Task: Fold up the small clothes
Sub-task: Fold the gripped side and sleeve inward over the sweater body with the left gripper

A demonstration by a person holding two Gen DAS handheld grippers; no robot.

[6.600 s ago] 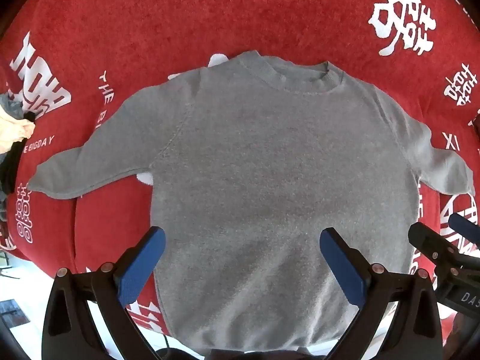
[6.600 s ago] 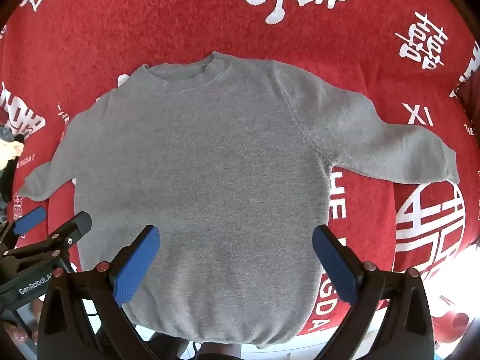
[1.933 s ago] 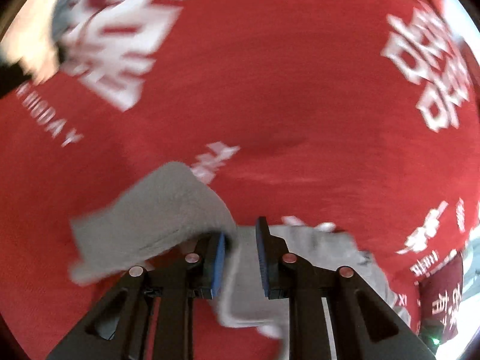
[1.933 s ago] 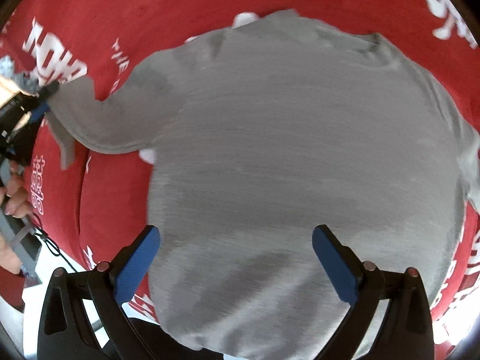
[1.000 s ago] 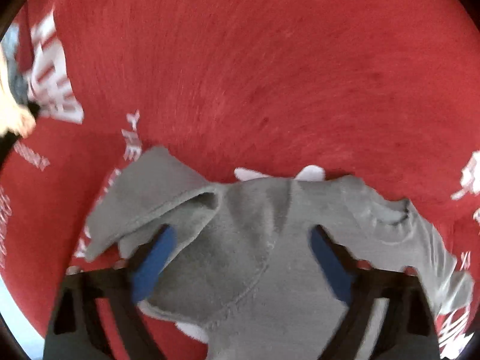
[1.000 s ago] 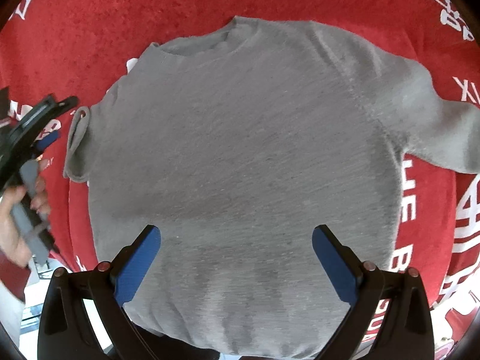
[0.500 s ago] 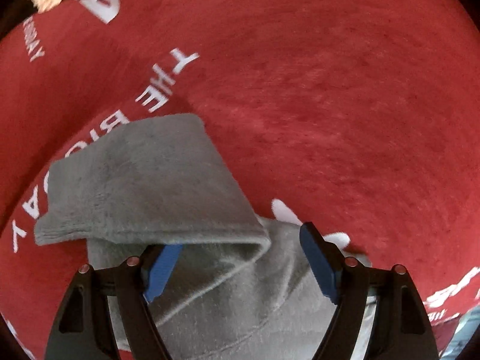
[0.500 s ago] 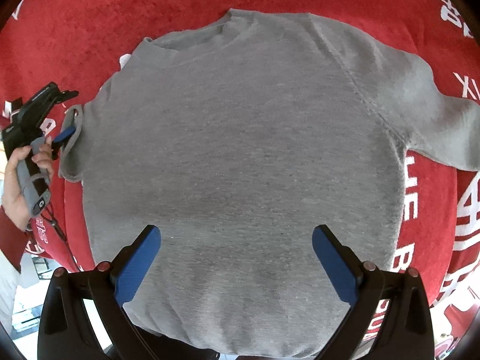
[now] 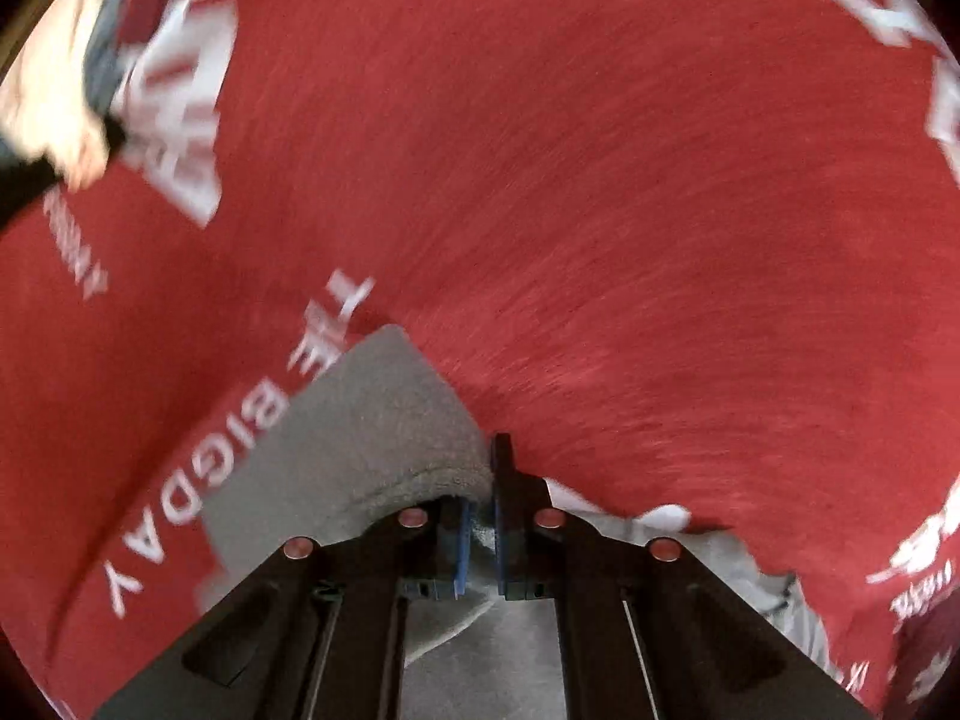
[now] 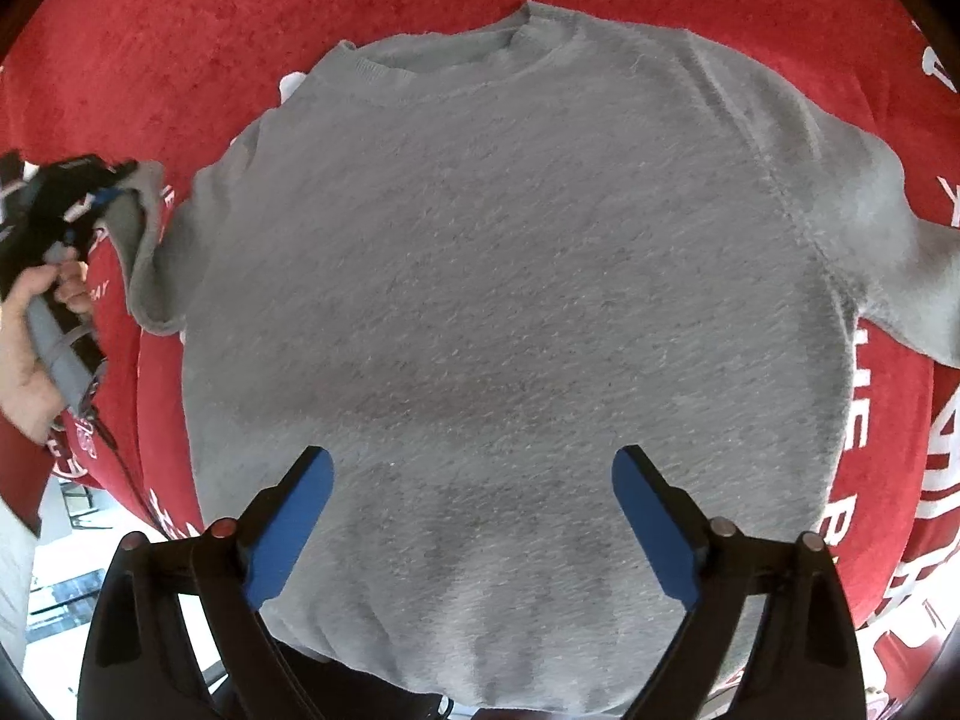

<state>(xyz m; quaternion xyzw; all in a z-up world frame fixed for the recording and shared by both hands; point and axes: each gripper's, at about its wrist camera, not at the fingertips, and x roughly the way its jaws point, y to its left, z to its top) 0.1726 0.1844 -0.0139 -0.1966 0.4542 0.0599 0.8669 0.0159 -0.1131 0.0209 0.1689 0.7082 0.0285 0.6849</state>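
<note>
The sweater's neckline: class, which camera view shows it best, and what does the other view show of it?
The right wrist view: the gray sweater lies spread, its neckline in full sight. The left wrist view shows only the folded sleeve pinched in the left gripper, no neckline.

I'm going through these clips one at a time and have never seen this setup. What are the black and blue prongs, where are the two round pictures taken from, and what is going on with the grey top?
No robot here: a person holds a two-finger clamp in each hand, and each carries a wide-angle camera looking along its fingers. That is why both pictures are round and bent.

The right wrist view looks down on a grey sweater lying flat on a red cloth with white lettering. The right hand-held gripper hovers over the hem with its blue pads wide apart, holding nothing.

The left wrist view is close and blurred. There the left hand-held gripper is shut on the sweater's sleeve, gathered at that side of the body. The right view shows the same grip from afar, with the person's hand on the handle.

The other sleeve lies spread out.
</note>
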